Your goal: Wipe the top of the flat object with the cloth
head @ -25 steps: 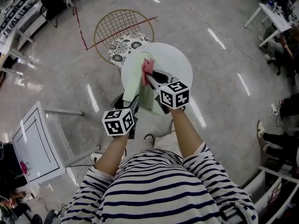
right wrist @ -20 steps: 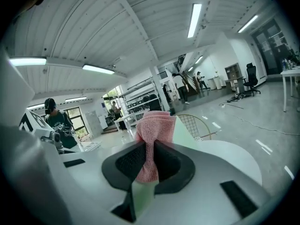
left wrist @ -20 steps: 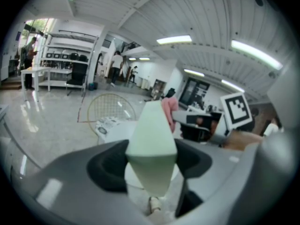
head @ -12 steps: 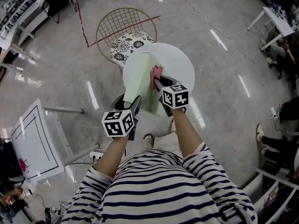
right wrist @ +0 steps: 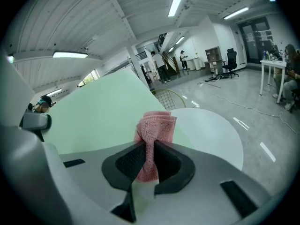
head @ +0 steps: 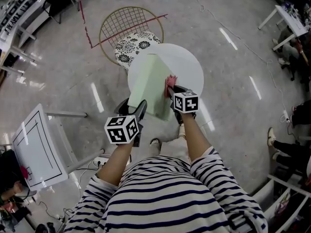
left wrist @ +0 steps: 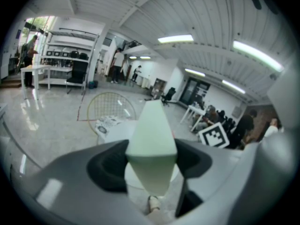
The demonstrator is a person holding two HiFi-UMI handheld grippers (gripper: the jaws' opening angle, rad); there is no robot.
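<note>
A pale green flat board [head: 151, 84] lies over the round white table [head: 189, 64], its near end jutting past the table's front edge. My left gripper [head: 137, 109] is shut on that near corner of the green board [left wrist: 151, 139], the jaws on both its sides. My right gripper [head: 171, 92] is shut on a folded pink cloth [head: 170, 83]. The pink cloth [right wrist: 152, 139] sticks out beyond the jaws and rests on the green board [right wrist: 98, 111] near its right edge.
A gold wire chair [head: 130, 29] with a black-and-white patterned cushion [head: 132, 45] stands behind the table. A white table [head: 36, 147] is at the lower left. People sit at desks at the right edge [head: 291, 47]. Shiny floor surrounds the round table.
My right gripper has dragged the pink cloth across the board from its middle towards its right edge and nearer to me. The left gripper keeps hold of the board's corner.
</note>
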